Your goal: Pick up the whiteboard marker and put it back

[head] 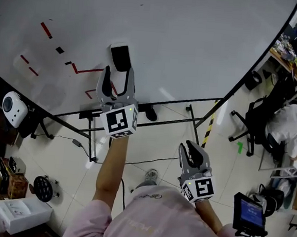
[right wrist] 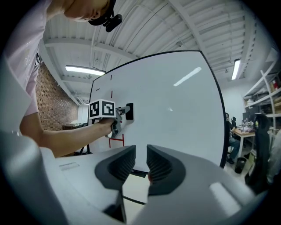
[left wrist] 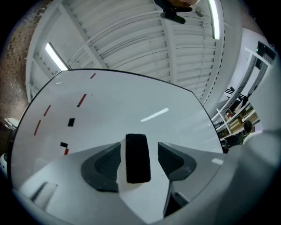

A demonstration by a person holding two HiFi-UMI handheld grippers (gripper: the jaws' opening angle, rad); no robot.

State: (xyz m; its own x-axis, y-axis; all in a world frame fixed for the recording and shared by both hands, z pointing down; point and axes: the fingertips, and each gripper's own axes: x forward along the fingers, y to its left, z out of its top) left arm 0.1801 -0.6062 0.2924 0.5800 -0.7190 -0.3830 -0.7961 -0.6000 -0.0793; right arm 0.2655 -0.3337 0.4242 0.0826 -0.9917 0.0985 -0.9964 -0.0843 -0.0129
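Observation:
A whiteboard eraser (head: 120,56), a white body with a black felt face, rests against the big whiteboard (head: 197,37). My left gripper (head: 119,72) is shut on it; in the left gripper view the eraser (left wrist: 138,158) stands upright between the two jaws. Red lines (head: 85,70) and small black marks are drawn on the board just left of the eraser. My right gripper (head: 193,146) hangs lower and to the right, away from the board. Its jaws (right wrist: 140,162) stand a narrow gap apart with nothing between them. No marker shows in any view.
The board stands on a black wheeled frame (head: 138,122) with a yellow-black striped bar (head: 208,128). A person sits at a desk (head: 287,127) beside an office chair (head: 254,124) at right. Boxes (head: 24,213) and a round white device (head: 12,107) lie at left. A small screen (head: 249,212) is near my right arm.

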